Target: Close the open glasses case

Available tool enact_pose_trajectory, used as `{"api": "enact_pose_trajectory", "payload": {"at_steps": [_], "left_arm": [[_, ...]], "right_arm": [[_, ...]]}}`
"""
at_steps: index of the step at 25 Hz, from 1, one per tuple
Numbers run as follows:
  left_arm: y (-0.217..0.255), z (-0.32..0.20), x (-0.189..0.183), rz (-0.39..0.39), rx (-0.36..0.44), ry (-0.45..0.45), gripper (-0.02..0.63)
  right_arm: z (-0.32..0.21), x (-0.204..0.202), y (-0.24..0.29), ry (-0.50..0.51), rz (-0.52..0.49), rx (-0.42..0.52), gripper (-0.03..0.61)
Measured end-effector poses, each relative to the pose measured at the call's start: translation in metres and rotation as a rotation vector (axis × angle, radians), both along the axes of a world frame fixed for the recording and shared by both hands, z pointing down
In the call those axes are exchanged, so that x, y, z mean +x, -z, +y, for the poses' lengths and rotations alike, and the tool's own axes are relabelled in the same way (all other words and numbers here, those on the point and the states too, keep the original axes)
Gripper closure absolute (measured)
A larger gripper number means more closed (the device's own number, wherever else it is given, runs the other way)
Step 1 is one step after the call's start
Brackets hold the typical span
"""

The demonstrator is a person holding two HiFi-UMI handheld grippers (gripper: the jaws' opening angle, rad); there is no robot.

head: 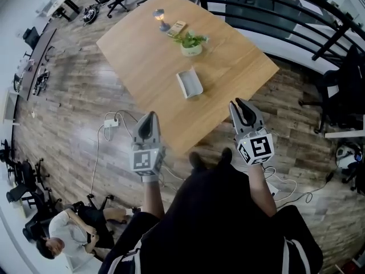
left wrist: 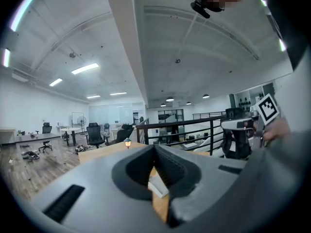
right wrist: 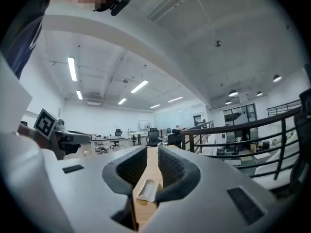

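Note:
The glasses case [head: 189, 83] lies open on the wooden table [head: 148, 56], pale grey, a little in from the near edge. Both grippers hover off the table's near edge, short of the case and roughly level. My left gripper [head: 150, 117] has its jaws meeting at the tips, with nothing in them. In the left gripper view the case [left wrist: 158, 184] shows low behind the closed tips of that gripper [left wrist: 154, 149]. My right gripper [head: 242, 106] stands with a narrow gap between its jaws, empty. In the right gripper view the case [right wrist: 148, 191] shows through that gripper's gap [right wrist: 152, 152].
A potted plant [head: 192, 44], a small lamp [head: 161, 18] and a yellowish box [head: 177, 28] stand at the table's far end. A black railing [head: 285, 21] runs behind on the right. A power strip [head: 111, 123] with cables lies on the floor; a person [head: 63, 233] sits at lower left.

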State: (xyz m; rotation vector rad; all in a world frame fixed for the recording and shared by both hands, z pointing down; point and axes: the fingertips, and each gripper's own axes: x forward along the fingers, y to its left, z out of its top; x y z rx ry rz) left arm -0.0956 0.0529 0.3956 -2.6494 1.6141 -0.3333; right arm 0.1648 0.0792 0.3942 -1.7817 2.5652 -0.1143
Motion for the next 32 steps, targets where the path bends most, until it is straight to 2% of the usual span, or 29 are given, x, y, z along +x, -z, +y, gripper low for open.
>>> {"api": "enact_pose_trajectory", "payload": {"at_steps": [9,16,21,32], "left_arm": [[0.008,0.017,0.021,-0.049,-0.003,0.048,0.614],[0.003,0.024,0.01,-0.082,-0.019,0.089,0.614],[-0.012,-0.012,-0.005,-0.027,-0.036,0.07,0.614],[-0.038,-0.115,-0.051,0.073,-0.037,-0.057,0.614]], "right_arm": [[-0.001,0.027,-0.009,0.032,-0.057,-0.002,0.5],[-0.009,0.023,-0.033,0.054,-0.074,-0.052,0.5],[-0.037,0.003,-0.036,0.041,-0.027,-0.069,0.5],[-0.117,-0.063,-0.054,-0.039,0.075,-0.155,0.5]]}}
